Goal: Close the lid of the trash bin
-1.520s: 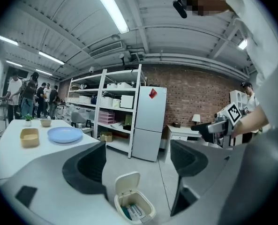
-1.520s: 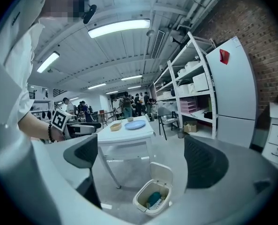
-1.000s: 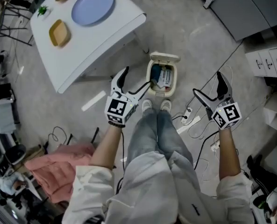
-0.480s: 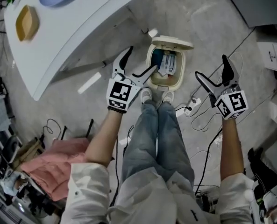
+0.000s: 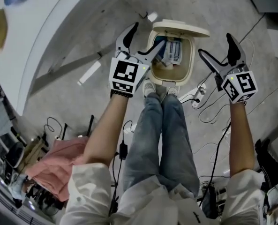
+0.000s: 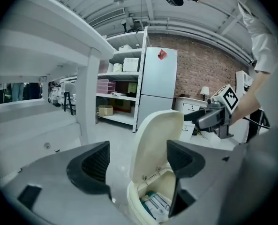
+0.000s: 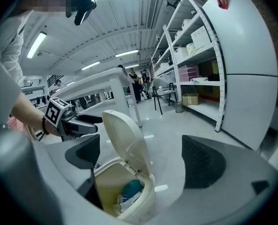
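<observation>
A cream trash bin (image 5: 191,65) stands on the floor just beyond the person's shoes, with its lid (image 5: 181,28) raised upright at the far side. Paper and a blue item lie inside it. My left gripper (image 5: 147,37) hangs open at the bin's left rim; its jaws have just been closing a little, and nothing is pressed between them. My right gripper (image 5: 217,45) stands open to the right of the bin, with nothing in it. The left gripper view shows the lid (image 6: 155,144) ahead between the jaws. In the right gripper view the lid (image 7: 124,135) stands over the open bin (image 7: 148,191).
A white table (image 5: 59,27) rises at the left, close to the left gripper. Cables and a power strip (image 5: 199,100) lie on the floor right of the shoes (image 5: 160,90). A pink cloth (image 5: 49,168) lies at the lower left. A white fridge (image 6: 157,83) and shelves stand behind.
Both grippers have come down and forward, from beside the person's feet to either side of the bin. The bin and its upright lid now look larger and nearer.
</observation>
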The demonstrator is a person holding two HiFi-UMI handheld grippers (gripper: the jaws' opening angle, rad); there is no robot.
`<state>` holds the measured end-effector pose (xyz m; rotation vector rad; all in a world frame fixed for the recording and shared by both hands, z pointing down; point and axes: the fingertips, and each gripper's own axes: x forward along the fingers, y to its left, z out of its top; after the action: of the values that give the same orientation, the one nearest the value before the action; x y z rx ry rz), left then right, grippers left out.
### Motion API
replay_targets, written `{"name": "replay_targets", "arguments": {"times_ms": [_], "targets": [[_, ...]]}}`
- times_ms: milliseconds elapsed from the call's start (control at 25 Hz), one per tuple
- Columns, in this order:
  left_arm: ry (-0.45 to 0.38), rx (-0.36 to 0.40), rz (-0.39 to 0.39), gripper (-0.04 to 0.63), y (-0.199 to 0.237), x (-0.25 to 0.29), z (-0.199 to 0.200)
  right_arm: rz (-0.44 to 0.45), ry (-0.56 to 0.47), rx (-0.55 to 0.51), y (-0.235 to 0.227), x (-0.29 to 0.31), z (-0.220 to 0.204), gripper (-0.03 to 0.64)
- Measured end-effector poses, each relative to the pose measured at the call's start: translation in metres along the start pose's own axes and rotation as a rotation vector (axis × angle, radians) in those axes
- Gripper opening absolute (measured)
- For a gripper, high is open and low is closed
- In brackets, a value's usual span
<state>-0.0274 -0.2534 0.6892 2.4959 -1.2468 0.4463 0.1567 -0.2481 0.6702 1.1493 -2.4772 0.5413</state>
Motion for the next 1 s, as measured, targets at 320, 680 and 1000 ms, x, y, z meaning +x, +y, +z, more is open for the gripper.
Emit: {"name": "replay_targets", "arguments": {"times_ms": [320, 680, 1000], "targets": [[-0.002, 0.041, 0.031, 0.268, 0.008, 0.021, -0.012, -0.041, 0.003, -0.027, 0.002, 0.031, -0.016, 0.478], [-0.001, 0.062, 0.044, 0.198, 0.011, 0.034, -0.018, -0.07, 0.007, -0.036, -0.006, 0.048, -0.028, 0.328], [0.001, 0.08, 0.045, 0.151, 0.009, 0.035, -0.02, -0.114, -0.012, -0.046, -0.012, 0.047, -0.024, 0.181]]}}
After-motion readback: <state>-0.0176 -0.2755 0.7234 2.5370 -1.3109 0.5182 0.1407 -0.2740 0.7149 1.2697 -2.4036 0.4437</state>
